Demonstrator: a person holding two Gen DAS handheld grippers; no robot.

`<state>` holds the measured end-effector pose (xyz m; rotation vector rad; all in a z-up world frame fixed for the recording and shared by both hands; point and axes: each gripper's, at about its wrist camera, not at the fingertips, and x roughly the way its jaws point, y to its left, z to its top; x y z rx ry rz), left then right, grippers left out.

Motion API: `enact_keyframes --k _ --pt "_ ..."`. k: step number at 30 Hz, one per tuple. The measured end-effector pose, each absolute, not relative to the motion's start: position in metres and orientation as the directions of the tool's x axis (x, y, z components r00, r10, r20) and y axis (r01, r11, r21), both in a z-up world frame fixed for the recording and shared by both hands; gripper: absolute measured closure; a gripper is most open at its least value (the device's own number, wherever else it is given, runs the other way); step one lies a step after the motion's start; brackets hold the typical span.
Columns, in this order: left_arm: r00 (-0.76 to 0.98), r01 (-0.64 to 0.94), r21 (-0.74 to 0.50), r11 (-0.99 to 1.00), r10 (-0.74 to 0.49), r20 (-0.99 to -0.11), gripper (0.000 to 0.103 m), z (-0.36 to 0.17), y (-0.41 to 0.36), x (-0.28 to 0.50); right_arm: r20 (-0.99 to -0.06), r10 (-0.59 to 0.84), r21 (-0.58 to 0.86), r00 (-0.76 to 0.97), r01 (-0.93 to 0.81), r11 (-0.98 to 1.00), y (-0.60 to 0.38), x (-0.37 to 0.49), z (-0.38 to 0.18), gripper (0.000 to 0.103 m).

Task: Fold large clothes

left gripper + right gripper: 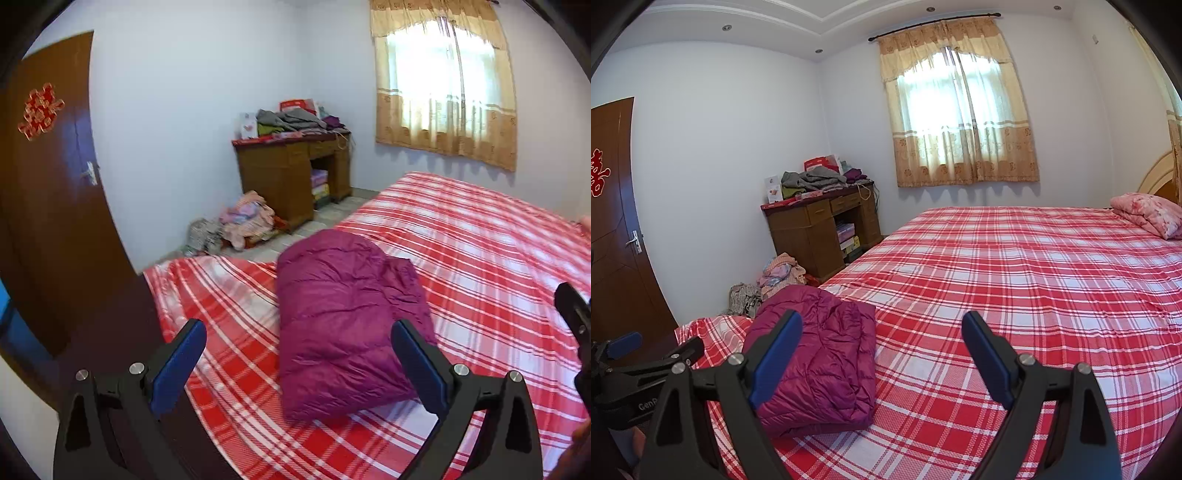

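Note:
A magenta puffer jacket [343,317] lies folded into a compact bundle on the red plaid bed [480,258], near its foot corner. It also shows in the right wrist view [827,362]. My left gripper [298,332] is open and empty, held above and just short of the bundle. My right gripper [882,325] is open and empty, held above the bed just right of the jacket. The left gripper shows at the left edge of the right wrist view [657,347]. Part of the right gripper shows at the right edge of the left wrist view [574,314].
A wooden desk [820,229] piled with clothes stands by the far wall. Heaps of clothes [775,277] lie on the floor beside it. A brown door [48,203] is at the left. A pink quilt [1148,214] lies at the bed's head. A curtained window [960,118] is behind.

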<state>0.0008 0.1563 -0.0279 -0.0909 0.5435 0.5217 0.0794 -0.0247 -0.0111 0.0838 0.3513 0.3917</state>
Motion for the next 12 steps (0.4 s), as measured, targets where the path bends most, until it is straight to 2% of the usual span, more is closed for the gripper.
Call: enact_keyframes --k 4,12 --pt "0.74 -0.47 0.017 0.883 0.404 -0.539 0.002 -0.031 0.162 0.005 -0.33 0.393 0.149 0.858 -0.364 0.92 -0.023 0.081 -0.014 0.013" --pt "0.707 -0.499 0.07 0.864 0.453 -0.544 0.002 -0.039 0.17 0.012 -0.339 0.387 0.147 0.857 -0.358 0.922 -0.024 0.086 -0.018 0.013"
